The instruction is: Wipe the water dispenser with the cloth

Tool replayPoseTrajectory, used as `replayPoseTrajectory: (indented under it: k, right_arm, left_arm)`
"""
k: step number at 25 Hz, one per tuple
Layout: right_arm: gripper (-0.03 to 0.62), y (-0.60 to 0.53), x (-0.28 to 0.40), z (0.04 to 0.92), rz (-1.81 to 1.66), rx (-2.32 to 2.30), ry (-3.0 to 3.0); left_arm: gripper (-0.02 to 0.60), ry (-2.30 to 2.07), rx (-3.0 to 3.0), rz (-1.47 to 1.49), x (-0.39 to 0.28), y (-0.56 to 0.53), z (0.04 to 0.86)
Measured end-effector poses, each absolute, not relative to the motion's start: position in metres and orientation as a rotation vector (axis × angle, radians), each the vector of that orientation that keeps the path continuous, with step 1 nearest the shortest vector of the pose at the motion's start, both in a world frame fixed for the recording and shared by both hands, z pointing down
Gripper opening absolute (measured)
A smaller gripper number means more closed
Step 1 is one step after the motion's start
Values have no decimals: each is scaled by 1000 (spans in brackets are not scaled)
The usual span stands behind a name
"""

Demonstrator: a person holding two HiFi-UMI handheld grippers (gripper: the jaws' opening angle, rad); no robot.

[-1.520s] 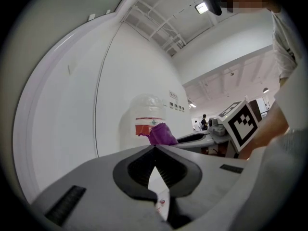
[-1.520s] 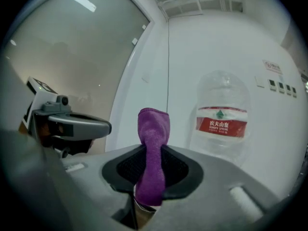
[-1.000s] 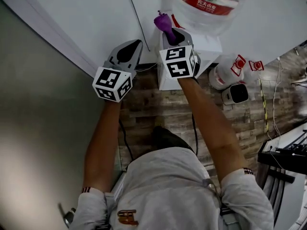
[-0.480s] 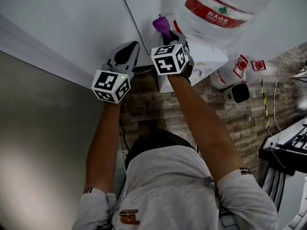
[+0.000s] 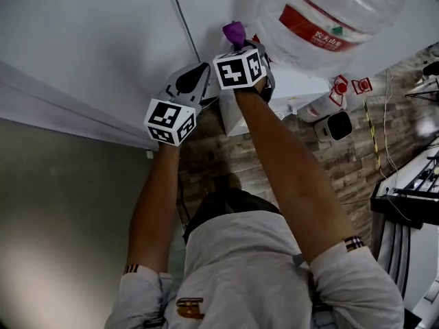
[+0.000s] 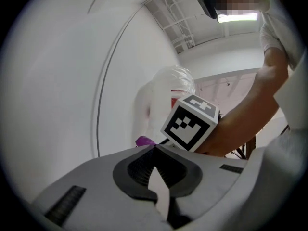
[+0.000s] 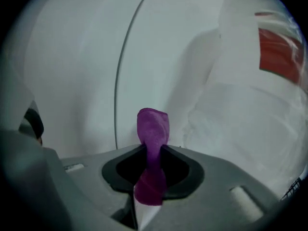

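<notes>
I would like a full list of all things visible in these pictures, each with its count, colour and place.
clear plastic water bottle with red label: one, clear and red, on top of the dispenser.
white box-shaped water dispenser: one, white, against the wall.
purple cloth: one, purple, pinched in the right tongs.
thin cable: one, grey, on the white wall.
small rounded appliance: one, white with a dark face, on the wood-pattern floor.
left tongs: one, grey, shut, empty.
right tongs: one, grey, shut on the cloth.
</notes>
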State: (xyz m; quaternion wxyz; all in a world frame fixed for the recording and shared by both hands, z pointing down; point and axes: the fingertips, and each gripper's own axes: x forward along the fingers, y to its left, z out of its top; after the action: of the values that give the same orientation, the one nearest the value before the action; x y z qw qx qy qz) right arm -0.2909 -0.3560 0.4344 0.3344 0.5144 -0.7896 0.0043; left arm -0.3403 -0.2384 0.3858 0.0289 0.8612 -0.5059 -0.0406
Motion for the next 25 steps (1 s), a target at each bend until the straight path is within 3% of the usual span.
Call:
replayPoseTrajectory:
  k: [25]
  right_arm:
    - [94,-405,-278,488,164,1327,-1681]
  left_arm:
    - [-2,-1447,2704,-143,-359,-283,400]
